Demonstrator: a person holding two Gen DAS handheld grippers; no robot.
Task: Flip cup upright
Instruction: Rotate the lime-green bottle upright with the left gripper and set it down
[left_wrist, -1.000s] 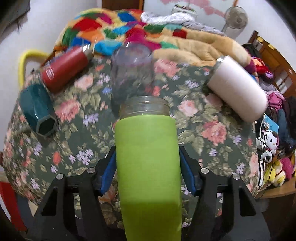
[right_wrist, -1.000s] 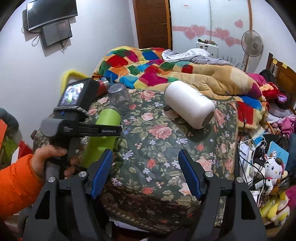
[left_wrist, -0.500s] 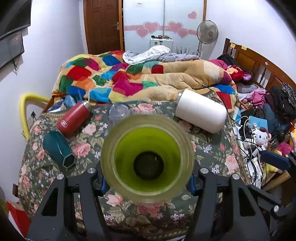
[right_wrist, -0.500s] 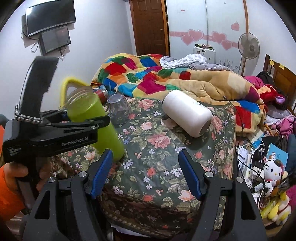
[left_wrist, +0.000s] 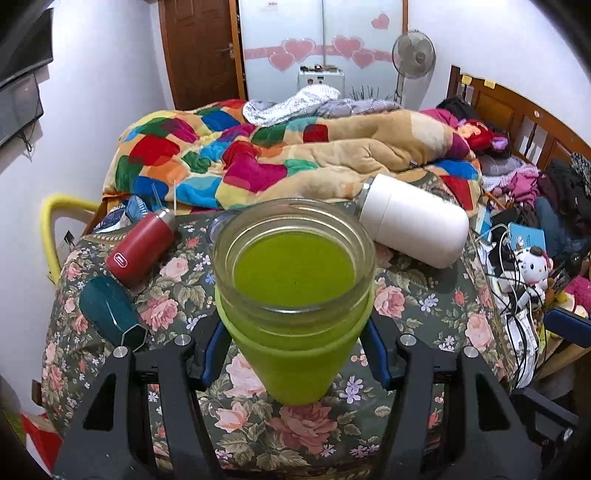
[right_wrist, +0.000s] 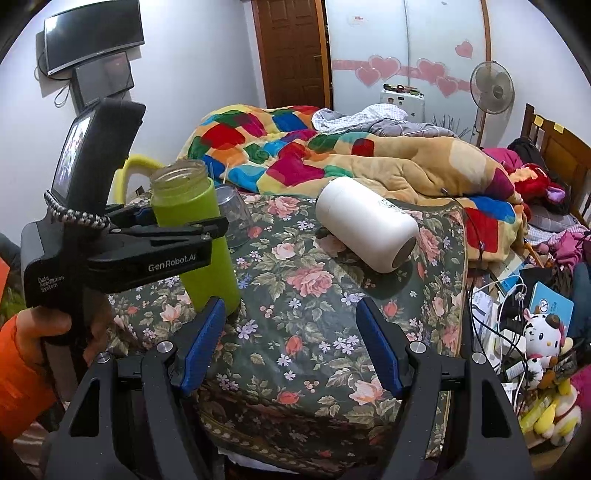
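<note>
Now you are clamping the green cup (left_wrist: 295, 317) with your left gripper (left_wrist: 295, 347), its pads (left_wrist: 216, 343) pressing both sides; the cup is standing nearly upright, mouth up, its base touching the floral cloth (right_wrist: 325, 332). Your right gripper (right_wrist: 291, 343) is hanging spread wide, gripping nothing. Farther back, a white bottle (left_wrist: 410, 229), red flask (left_wrist: 142, 245) and teal cup (left_wrist: 110, 310) are lying on their sides.

On my left gripper (right_wrist: 207, 236), seen from my right wrist, the side of the arm reads "GenRobot.AI", and the body below it carries small print, "Data Acquisition System". The red flask (left_wrist: 142, 245) has a white label too small to read.
</note>
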